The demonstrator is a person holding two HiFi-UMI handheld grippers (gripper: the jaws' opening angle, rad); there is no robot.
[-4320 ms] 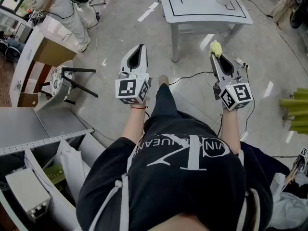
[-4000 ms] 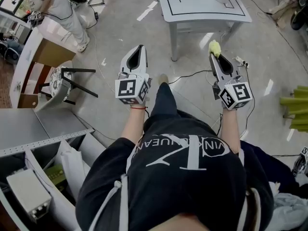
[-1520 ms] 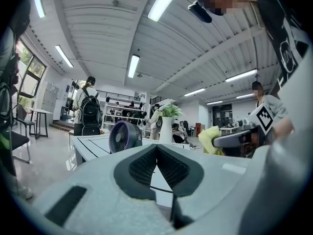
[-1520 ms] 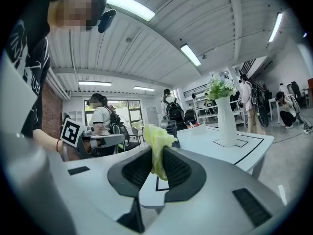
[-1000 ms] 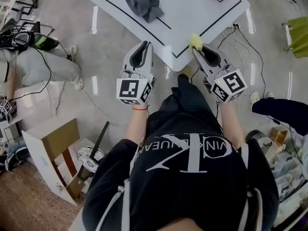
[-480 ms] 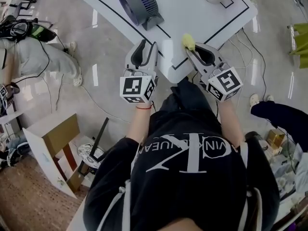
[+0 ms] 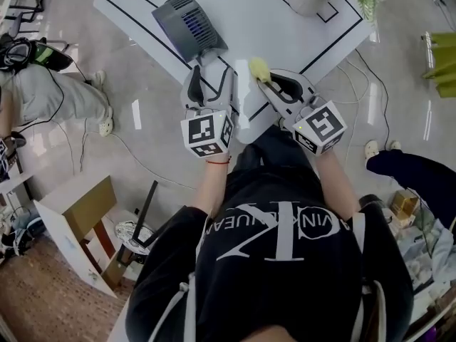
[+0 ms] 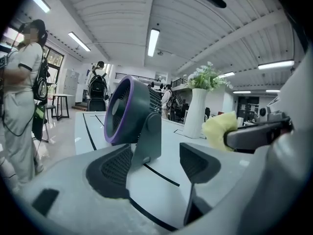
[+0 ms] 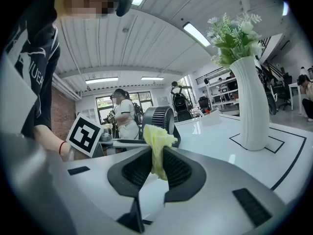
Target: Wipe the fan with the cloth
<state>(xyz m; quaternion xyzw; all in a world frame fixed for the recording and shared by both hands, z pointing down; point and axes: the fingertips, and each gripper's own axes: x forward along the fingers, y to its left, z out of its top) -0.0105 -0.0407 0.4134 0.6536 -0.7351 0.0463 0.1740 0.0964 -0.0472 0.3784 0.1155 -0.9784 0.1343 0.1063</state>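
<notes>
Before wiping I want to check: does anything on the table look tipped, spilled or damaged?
Nothing stands out: the dark grey desk fan and the white vase both stand upright on the white table.

The white worktop (image 7: 285, 27) carried black lines (image 8: 162, 175) marked parallel to its edges. A grey fan (image 7: 184, 27) with a purple rim stood upright near the left edge, its foot at one line. A white vase (image 9: 253, 106) of flowers stood inside a marked square toward the far right edge.
</notes>
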